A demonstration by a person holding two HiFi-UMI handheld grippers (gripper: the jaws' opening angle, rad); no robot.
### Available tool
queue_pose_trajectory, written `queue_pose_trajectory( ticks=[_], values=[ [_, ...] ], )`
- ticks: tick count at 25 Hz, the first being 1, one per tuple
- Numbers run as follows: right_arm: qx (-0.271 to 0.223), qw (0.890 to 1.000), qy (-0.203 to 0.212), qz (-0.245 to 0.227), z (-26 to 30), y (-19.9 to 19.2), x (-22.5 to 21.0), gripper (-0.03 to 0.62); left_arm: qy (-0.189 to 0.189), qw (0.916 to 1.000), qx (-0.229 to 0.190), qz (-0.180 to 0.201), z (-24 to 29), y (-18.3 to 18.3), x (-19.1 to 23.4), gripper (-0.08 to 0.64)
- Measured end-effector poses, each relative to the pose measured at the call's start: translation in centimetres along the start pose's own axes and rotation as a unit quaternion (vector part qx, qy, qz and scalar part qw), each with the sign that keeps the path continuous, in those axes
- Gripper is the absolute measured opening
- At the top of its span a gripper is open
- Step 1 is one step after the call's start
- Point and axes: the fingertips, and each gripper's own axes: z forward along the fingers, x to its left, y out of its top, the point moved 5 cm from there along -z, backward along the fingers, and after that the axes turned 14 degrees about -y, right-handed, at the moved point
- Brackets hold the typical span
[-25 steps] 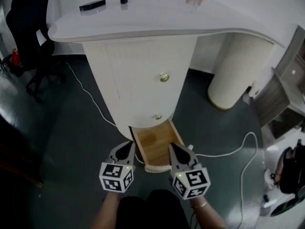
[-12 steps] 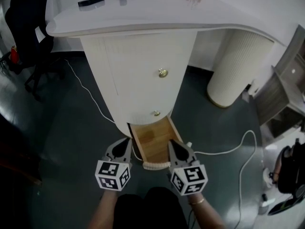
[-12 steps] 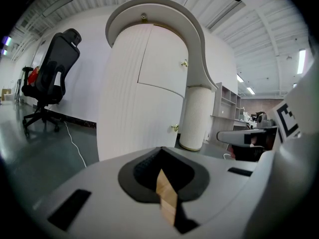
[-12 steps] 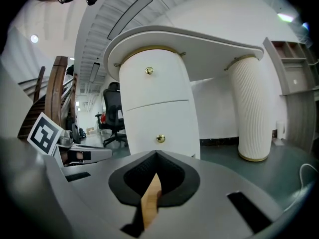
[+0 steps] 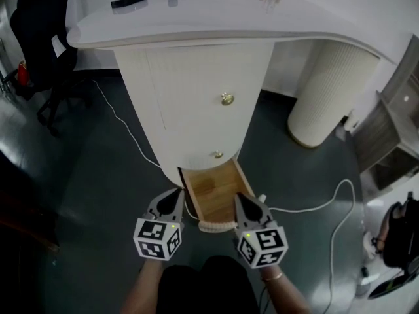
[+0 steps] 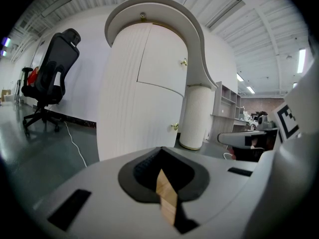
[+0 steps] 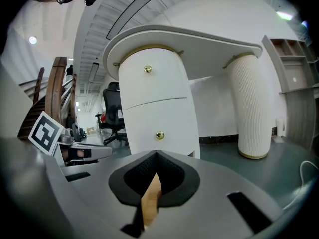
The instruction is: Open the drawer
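The white round cabinet (image 5: 196, 103) under the desk has its bottom drawer (image 5: 213, 187) pulled out, with the wooden inside showing and the white front (image 5: 216, 227) nearest me. My left gripper (image 5: 175, 197) hangs just left of the drawer front, jaws together and empty. My right gripper (image 5: 241, 201) hangs just right of it, also shut and empty. In the left gripper view the left gripper (image 6: 162, 151) points at the cabinet (image 6: 139, 108). In the right gripper view the right gripper (image 7: 156, 156) faces a brass knob (image 7: 159, 135). A strip of wood shows below each pair of jaws.
Two brass knobs (image 5: 226, 99) (image 5: 218, 154) mark the shut drawers above. A ribbed white column (image 5: 327, 90) stands to the right, with a white cable (image 5: 314, 205) on the dark floor. A black office chair (image 5: 39, 38) is at far left and grey shelving (image 5: 386, 136) at right.
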Motion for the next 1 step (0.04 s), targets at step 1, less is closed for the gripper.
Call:
queue_pose_trajectory(
  ticks=[1],
  values=[
    [0.001, 1.0, 0.001, 0.0, -0.02, -0.1, 0.08, 0.002, 0.0, 1.0, 0.0, 0.0, 0.01, 0.01, 0.02, 0.003]
  ],
)
